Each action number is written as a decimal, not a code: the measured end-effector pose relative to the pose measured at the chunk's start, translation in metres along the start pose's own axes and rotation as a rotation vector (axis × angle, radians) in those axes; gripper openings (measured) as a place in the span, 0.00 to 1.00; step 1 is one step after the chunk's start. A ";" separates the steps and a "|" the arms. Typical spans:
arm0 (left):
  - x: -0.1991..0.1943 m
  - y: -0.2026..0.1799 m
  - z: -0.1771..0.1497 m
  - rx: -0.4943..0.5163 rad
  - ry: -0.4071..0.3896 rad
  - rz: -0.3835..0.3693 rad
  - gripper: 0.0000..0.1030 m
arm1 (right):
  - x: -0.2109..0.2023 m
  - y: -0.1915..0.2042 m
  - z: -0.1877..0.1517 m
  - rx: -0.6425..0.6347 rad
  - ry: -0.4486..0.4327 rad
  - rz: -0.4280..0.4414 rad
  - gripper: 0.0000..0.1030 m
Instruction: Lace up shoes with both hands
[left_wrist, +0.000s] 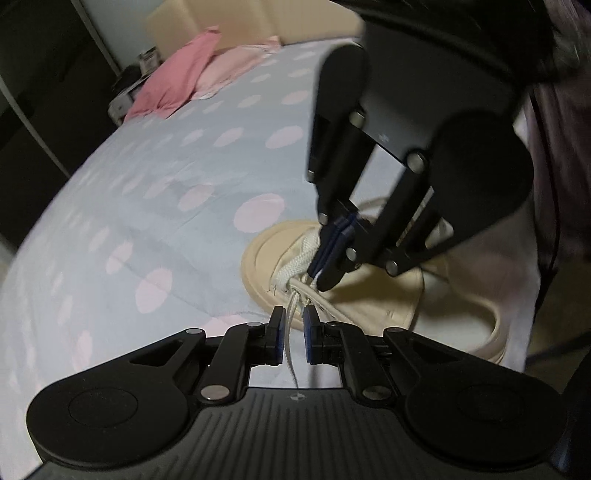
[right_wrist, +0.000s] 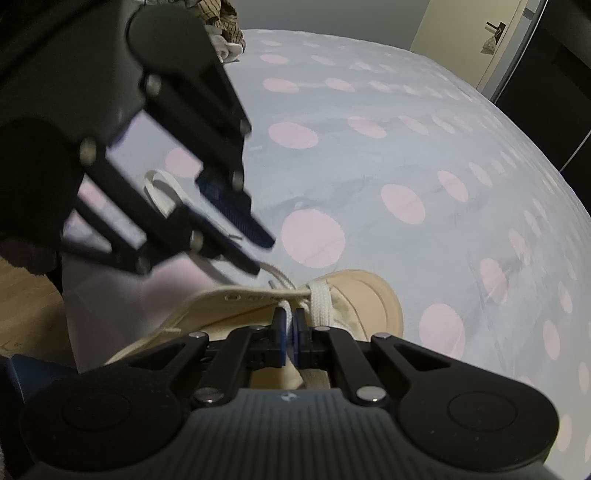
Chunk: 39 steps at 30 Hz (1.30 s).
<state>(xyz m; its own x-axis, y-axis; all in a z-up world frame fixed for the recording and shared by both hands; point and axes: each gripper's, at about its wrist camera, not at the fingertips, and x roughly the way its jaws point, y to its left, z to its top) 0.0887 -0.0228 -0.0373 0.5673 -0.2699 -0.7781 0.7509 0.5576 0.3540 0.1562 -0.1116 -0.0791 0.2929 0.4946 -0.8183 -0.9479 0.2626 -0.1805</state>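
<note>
Pinching a white lace (left_wrist: 291, 325) lightly in the left gripper (left_wrist: 294, 334); right gripper (right_wrist: 289, 334) squeezing lace near twelve o'clock. Lacing only the shoe's (right_wrist: 229, 310) toe holes; leaving most empty.

shoe (right_wrist: 229, 314): beige canvas cloth, matt, with a smooth rubbery toe cap
lace (left_wrist: 291, 317): white woven cord, rough braid
left gripper (left_wrist: 294, 334): matt black plastic, shiny metal pins, ribbed blue pads
right gripper (right_wrist: 289, 334): same matt black plastic, ribbed housing
bed (right_wrist: 406, 147): soft dotted cotton sheet, matt, lightly creased
</note>
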 end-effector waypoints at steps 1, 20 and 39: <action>0.003 -0.003 0.000 0.027 0.004 0.012 0.07 | 0.001 0.000 0.001 0.001 0.001 0.002 0.04; 0.037 -0.053 -0.002 0.434 0.057 0.135 0.01 | -0.024 -0.004 -0.008 -0.008 0.010 0.021 0.04; -0.020 -0.015 -0.009 0.138 0.089 0.076 0.01 | -0.095 -0.025 -0.024 0.215 0.000 -0.125 0.60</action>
<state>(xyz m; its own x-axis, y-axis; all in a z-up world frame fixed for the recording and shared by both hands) 0.0627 -0.0190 -0.0314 0.5967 -0.1566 -0.7870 0.7495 0.4592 0.4769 0.1487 -0.1850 -0.0107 0.4066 0.4470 -0.7968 -0.8555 0.4924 -0.1602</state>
